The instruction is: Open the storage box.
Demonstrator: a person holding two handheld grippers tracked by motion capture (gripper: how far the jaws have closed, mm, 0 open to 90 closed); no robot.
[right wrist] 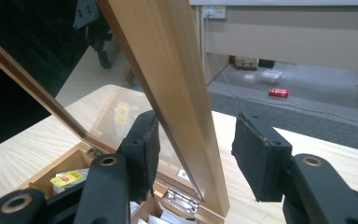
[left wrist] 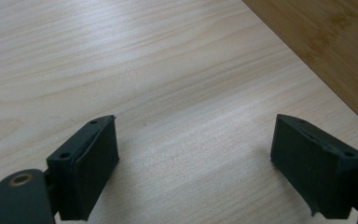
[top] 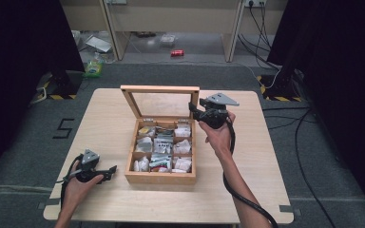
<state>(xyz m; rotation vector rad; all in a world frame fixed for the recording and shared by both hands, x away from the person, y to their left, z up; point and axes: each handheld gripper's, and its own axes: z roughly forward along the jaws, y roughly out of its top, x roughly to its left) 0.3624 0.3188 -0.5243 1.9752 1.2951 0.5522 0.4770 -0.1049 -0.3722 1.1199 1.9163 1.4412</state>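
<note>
We see a pale wood table (top: 109, 114) with fine grain, a honey-brown wooden tea box (top: 160, 176) holding white and yellow packets (top: 183, 147), black gripper jaws, a red can (top: 177, 53) on grey carpet (top: 24, 142), and yellow-black hazard stripes (top: 273, 99).

Grey carpet floor (top: 24, 142), black curtains (top: 19, 42), pale desk (top: 171, 14) behind.
</note>
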